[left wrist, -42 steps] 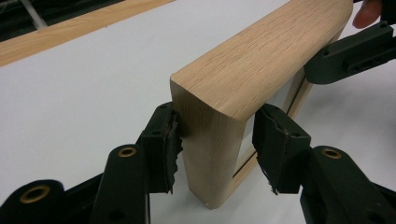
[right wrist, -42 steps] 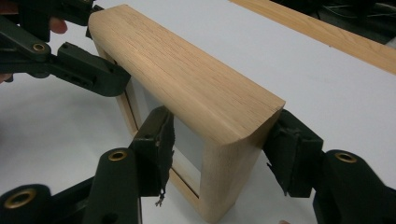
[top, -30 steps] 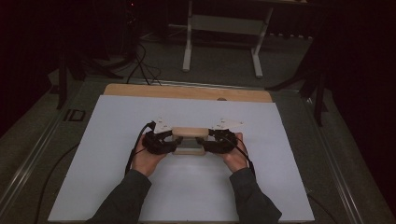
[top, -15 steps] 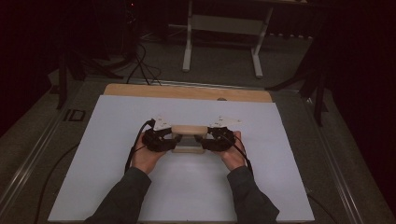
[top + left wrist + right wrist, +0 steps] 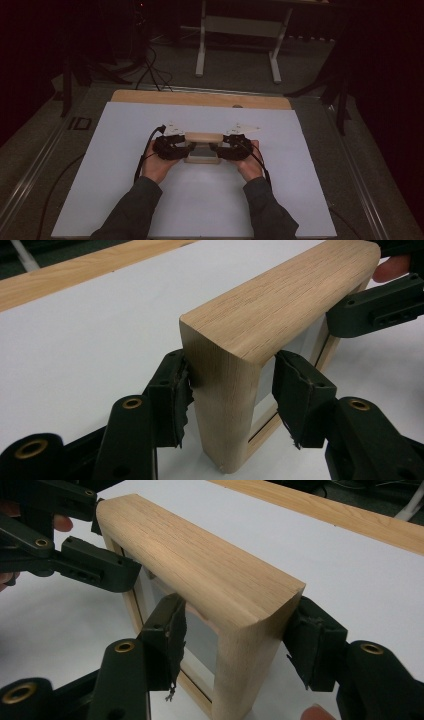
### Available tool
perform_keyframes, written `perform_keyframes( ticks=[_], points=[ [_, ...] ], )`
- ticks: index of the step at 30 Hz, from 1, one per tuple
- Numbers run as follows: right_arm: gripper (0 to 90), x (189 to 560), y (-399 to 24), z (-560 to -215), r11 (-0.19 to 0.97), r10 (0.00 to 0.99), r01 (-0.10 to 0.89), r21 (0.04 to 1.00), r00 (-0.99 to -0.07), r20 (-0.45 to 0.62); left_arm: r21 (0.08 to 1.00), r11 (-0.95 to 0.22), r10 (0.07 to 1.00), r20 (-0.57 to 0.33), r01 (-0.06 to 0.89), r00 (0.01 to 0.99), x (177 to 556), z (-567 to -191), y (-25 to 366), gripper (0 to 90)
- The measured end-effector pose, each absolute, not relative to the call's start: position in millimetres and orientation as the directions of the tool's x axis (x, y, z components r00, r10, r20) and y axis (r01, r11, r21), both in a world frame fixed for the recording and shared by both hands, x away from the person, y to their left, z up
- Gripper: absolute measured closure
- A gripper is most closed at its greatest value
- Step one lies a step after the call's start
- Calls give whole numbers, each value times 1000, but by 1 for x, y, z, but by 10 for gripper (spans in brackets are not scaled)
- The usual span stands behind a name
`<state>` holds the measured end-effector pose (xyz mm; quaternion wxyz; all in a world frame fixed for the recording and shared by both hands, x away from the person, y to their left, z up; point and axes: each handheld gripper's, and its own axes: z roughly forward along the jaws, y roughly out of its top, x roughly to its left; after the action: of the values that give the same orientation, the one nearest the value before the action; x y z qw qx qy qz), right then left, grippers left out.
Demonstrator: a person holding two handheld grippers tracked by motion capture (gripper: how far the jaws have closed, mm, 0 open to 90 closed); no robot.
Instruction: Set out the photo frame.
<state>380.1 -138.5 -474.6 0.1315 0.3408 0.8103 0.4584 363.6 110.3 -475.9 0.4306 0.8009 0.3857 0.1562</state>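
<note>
A deep light-wood picture frame (image 5: 202, 137) with a grey pane stands upright on the white board (image 5: 210, 200). My left gripper (image 5: 187, 147) straddles its left end and my right gripper (image 5: 216, 147) its right end. In the left gripper view the left pad (image 5: 172, 400) touches the wood post (image 5: 225, 390), while a thin sliver of pane shows before the right pad (image 5: 300, 395). In the right gripper view the right pad (image 5: 312, 640) sits against the frame's back (image 5: 250, 645), and the left pad (image 5: 167, 640) stands off the pane side. Both grippers are open around the frame.
A wooden strip (image 5: 200, 99) runs along the board's far edge. Beyond it stand a white table stand (image 5: 235, 45) and floor cables (image 5: 150, 65). The other gripper shows at the frame's far end in each gripper view (image 5: 375, 315) (image 5: 85, 565).
</note>
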Motion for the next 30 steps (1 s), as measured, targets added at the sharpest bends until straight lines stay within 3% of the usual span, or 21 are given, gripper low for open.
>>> perform_keyframes(
  ticks=[10,18,30],
  points=[
    [400,382,-142,-475,336,687,444,831,-718,106,805,-316,772,-89,502,630,366,-478,107,472],
    [512,381,-144,-472,346,689,427,836,-720,82,800,-306,779,-101,516,619,366,-478,107,479],
    [510,384,-145,-473,344,684,430,835,-724,91,798,-290,787,-115,528,606,366,-478,106,481]
  ],
)
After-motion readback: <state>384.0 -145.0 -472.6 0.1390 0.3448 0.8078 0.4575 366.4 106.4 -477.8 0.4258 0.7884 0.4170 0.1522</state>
